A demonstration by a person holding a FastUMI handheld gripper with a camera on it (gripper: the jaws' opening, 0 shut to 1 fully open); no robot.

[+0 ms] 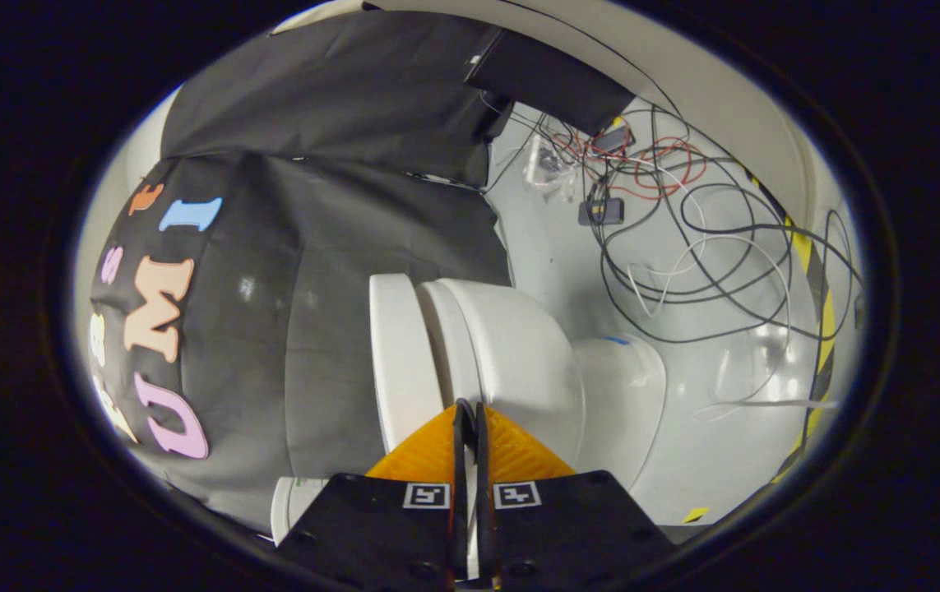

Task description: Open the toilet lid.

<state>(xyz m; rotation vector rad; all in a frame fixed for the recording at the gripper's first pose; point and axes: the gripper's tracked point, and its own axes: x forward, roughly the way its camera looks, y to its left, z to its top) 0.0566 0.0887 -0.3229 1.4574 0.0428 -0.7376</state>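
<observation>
One toilet (511, 362) is in view, white and glossy, seen with the camera rolled so that the fixture appears turned on its side. One toilet lid (398, 353) is counted: a flat white slab with rounded corners, lying against the seat and bowl rim, with a thin seam between lid and seat. The lid lies shut on the bowl. The bowl body bulges beyond the lid and narrows to a white base (630, 395) that meets the pale floor (733, 362).

One hand-held gripper (470, 411) is present. Its two fingers lie pressed together, tips meeting with hardly a gap, clenched on nothing. The tips sit just before the toilet, at the line where lid and bowl meet; whether they touch the surface cannot be told.

Surroundings: a black cloth wall (338, 247) hangs on the lid's side of the toilet. On the floor beyond the bowl lies a loose tangle of cables (683, 222), black, white and red, with two small dark boxes (601, 211) among them. A yellow-and-black hazard tape strip (823, 321) runs along the floor's far margin. A dark flat panel (548, 78) sits past the cables. Nothing stands between the fingers and the lid
</observation>
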